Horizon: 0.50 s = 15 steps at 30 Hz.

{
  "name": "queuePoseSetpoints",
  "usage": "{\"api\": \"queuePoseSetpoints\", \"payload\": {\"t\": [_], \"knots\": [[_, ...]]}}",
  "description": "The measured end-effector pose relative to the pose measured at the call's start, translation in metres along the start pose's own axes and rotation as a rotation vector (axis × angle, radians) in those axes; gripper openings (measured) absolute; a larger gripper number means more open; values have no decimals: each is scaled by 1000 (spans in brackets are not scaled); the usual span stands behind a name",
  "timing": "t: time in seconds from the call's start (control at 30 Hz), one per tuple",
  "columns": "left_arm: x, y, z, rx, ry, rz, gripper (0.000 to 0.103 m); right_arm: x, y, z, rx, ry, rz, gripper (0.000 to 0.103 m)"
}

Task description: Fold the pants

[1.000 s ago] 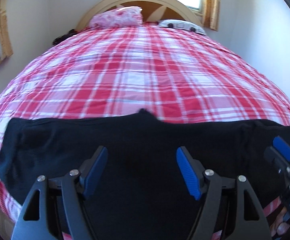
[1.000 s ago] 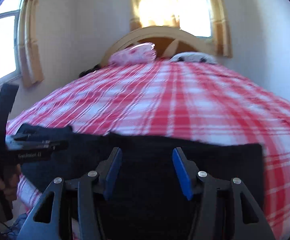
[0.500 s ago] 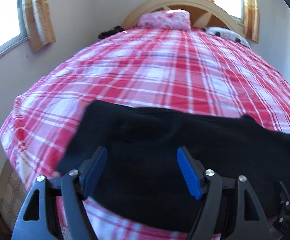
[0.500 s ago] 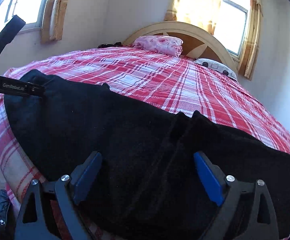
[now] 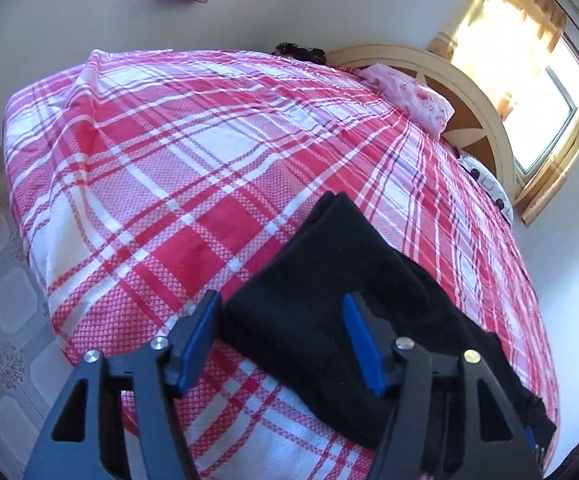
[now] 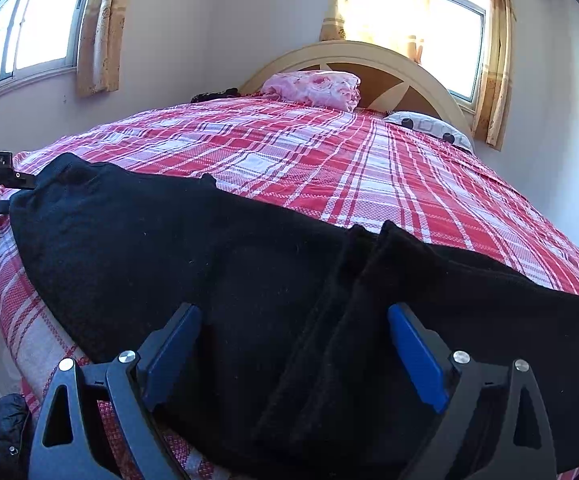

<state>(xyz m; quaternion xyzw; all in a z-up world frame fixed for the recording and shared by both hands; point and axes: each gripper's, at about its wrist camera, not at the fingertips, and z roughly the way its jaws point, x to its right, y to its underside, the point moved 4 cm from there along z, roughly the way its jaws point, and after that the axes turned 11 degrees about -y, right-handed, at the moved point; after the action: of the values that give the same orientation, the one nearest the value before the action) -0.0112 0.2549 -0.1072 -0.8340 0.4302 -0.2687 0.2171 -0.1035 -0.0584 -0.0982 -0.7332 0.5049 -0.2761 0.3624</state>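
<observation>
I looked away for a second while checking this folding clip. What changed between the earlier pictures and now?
The left gripper swung out to the far left end of the black pants, its jaws just closing somewhat around that end without pressing it. The right gripper opened its jaws wide over the middle fold. The pants stay flat across the plaid bedspread; pillows unmoved.

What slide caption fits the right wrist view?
Open right gripper poised over black fabric pants spread across red plaid bedspread.
</observation>
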Motion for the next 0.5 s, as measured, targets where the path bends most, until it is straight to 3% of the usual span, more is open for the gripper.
{"api": "queuePoseSetpoints", "payload": {"t": [0.13,0.27,0.5], "knots": [[-6,15,-15,13,-41,-66,59,-1,0,0,-1,-1,4,95],[-2,18,-12,2,-49,-27,60,1,-1,1,2,-7,9,95],[12,18,-8,-42,72,-96,60,3,-1,0,10,-23,27,95]]}}
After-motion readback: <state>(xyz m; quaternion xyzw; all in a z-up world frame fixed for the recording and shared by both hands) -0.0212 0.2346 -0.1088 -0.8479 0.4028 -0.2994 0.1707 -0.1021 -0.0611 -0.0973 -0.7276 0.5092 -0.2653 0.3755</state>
